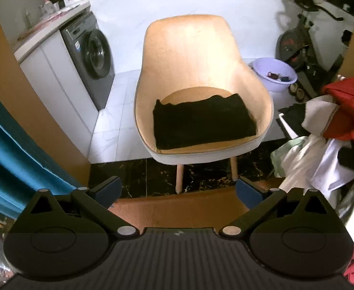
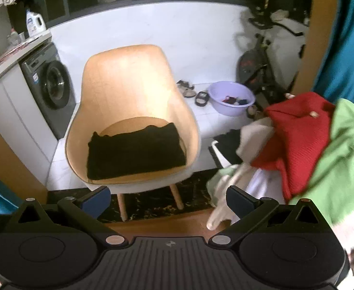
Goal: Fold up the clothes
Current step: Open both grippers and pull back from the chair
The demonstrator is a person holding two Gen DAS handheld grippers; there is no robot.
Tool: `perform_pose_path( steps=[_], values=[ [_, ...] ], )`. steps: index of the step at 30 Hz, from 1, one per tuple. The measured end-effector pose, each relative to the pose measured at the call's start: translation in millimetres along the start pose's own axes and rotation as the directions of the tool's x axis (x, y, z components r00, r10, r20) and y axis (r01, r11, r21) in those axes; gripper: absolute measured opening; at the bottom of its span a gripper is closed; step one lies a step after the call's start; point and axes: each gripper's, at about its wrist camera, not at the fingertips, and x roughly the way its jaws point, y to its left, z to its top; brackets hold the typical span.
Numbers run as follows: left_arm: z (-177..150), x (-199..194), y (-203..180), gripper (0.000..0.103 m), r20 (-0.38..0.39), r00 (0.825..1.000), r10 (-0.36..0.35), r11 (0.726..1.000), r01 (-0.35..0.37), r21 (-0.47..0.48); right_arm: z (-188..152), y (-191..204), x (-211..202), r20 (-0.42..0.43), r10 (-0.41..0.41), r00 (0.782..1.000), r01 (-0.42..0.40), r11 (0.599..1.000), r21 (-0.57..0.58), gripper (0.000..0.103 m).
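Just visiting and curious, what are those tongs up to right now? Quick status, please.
Left tongs open, empty. Right tongs open, empty. Folded black garment on chair. Unfolded clothes pile at right; nothing blocking.

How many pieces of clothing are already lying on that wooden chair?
1: a dark garment, folded flat on the seat of the chair. More layers could be hidden in it. The unfolded pile sits off to the right; both grippers are open and empty.

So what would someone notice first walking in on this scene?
Probably the tan chair in the middle, with a black folded garment lying flat on its seat. Next, the bright heap of unfolded clothes to the right, a red knit on top beside a green piece. Both grippers hang back, jaws open and empty.
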Motion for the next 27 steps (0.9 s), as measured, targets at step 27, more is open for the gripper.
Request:
perform_pose_path(
  steps=[27],
  values=[
    [-25.9, -20.3, -13.1, 0.103, 0.032, 0.990, -0.140, 0.988, 0.142, -0.064, -28.6, -4.8, -48.2, 0.041, -0.018, 0.999, 0.019, 0.999, -0.042, 0.102]
  ],
)
